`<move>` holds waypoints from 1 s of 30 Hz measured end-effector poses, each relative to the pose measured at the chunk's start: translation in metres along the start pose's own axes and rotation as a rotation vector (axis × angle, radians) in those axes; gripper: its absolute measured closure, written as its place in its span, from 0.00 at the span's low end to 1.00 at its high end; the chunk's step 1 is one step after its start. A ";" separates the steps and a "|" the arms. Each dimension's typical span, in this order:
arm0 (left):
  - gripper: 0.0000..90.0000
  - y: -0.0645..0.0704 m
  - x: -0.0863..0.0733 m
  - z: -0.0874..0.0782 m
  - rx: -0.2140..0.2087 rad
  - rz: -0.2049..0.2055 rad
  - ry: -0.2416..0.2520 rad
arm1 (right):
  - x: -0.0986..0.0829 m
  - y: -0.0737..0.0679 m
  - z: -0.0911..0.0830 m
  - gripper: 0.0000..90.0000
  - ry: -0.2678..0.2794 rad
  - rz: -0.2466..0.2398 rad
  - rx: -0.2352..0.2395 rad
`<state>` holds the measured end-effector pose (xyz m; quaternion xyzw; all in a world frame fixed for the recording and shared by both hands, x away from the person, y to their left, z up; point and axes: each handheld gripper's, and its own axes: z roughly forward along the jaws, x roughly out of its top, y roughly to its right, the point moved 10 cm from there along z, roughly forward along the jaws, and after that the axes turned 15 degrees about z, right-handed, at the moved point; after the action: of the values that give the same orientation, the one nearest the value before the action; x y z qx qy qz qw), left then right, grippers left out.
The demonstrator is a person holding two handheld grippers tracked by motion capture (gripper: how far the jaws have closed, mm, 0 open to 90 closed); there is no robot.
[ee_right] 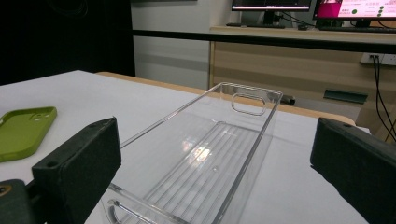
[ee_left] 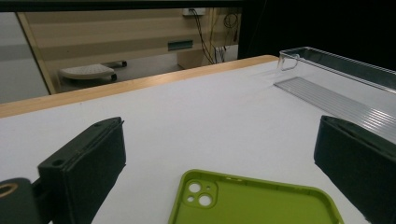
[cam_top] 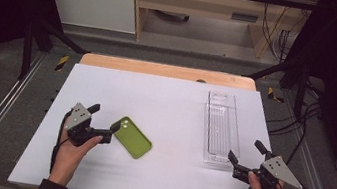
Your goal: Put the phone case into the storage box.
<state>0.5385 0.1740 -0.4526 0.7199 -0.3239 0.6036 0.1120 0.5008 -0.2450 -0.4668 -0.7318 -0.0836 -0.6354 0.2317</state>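
From above, I have my left gripper (cam_top: 102, 125) low near the tabletop's (cam_top: 165, 104) left edge, jaws spread, touching the case (cam_top: 133, 137), which lies diagonally toward the near edge. My right gripper (cam_top: 243, 157), released too, sits at the tray's (cam_top: 220, 127) near end. Its own view shows the tray's (ee_right: 219, 154) handle slot; the left gripper view shows the case's (ee_left: 252, 200) camera holes.
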 end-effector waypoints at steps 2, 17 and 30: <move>0.02 0.004 0.003 0.007 -0.017 0.006 -0.015 | 0.001 0.001 0.000 0.03 0.004 -0.001 -0.003; 0.04 0.047 0.003 0.033 -0.125 0.084 -0.125 | -0.001 0.002 0.001 0.03 -0.004 -0.014 -0.023; 0.50 0.047 -0.012 0.027 -0.062 0.038 -0.193 | -0.006 -0.003 0.002 0.03 -0.026 -0.040 -0.025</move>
<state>0.5308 0.1272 -0.4813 0.7647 -0.3653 0.5230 0.0911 0.5005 -0.2399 -0.4719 -0.7411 -0.0934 -0.6313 0.2085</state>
